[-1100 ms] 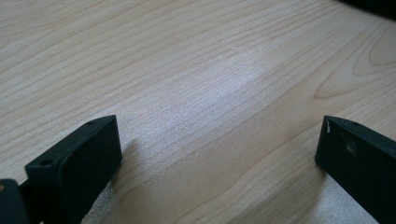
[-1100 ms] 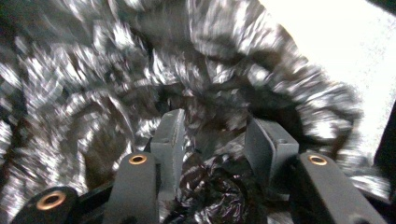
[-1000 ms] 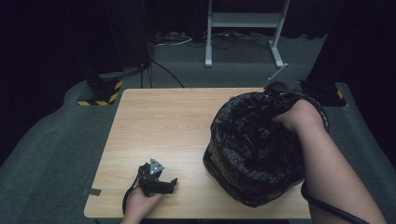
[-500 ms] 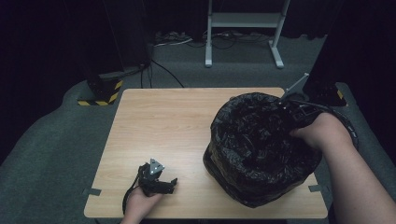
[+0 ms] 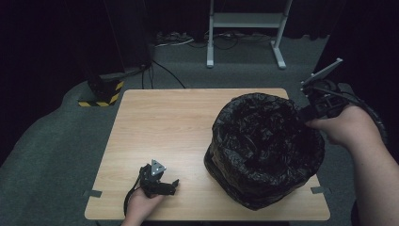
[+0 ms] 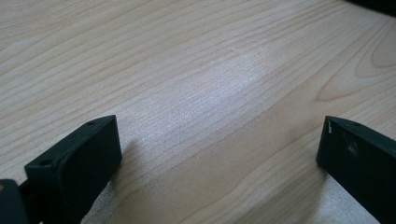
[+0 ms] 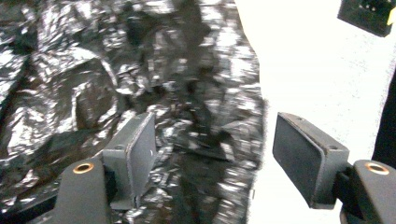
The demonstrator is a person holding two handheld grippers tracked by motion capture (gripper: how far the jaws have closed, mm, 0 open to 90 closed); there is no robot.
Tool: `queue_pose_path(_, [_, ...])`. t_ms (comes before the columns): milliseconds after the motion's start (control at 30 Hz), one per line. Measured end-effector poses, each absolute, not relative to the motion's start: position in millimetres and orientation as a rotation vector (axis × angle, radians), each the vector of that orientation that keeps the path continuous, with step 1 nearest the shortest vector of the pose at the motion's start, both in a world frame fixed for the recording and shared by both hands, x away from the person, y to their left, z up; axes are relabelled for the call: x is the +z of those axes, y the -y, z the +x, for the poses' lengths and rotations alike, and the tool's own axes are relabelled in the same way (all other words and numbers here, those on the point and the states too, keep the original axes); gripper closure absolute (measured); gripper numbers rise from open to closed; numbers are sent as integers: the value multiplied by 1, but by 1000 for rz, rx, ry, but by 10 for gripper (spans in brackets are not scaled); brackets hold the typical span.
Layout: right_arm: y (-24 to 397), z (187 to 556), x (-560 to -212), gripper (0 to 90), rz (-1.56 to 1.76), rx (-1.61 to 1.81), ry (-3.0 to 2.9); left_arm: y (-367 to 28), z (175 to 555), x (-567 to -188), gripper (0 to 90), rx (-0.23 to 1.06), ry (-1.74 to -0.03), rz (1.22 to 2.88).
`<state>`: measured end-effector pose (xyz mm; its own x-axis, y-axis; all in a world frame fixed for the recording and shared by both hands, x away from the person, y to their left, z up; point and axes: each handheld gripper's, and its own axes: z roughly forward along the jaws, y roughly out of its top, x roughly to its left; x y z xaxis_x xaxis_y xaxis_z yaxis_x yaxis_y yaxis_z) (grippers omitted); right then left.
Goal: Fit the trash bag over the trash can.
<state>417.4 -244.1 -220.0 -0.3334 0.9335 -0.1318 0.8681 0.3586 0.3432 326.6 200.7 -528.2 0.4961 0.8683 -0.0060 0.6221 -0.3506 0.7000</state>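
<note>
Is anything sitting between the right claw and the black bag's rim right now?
Nothing visible does. The right claw has just been opening and stands open at the far right rim of the black bin bag, with no other object between its jaws and the plastic. The left claw rests apart on the wooden table.

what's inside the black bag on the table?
Looking into the black bag from the high view, only crinkled black plastic lining shows; the bottom is too dark to tell if anything lies there. The right claw hangs at its rim, jaws apart, nothing between them.
</note>
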Motion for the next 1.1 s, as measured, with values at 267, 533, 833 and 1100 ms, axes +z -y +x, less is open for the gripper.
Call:
queue_pose_path(267, [283,417,-218,261,1672,281,-2237,-201,326,-528,3,490,-1215,2097])
queue_pose_path(533, [317,415,-230,247,1763,267,-2173,-201,326,-528,2,490,-1215,2097])
queue_pose_path(833, [349,413,-266,206,1848,237,-2119,-201,326,-528,2,491,-1215,2097])
queue_pose_path(1100, [359,412,-316,195,1896,233,-2139,-201,326,-528,2,491,-1213,2098])
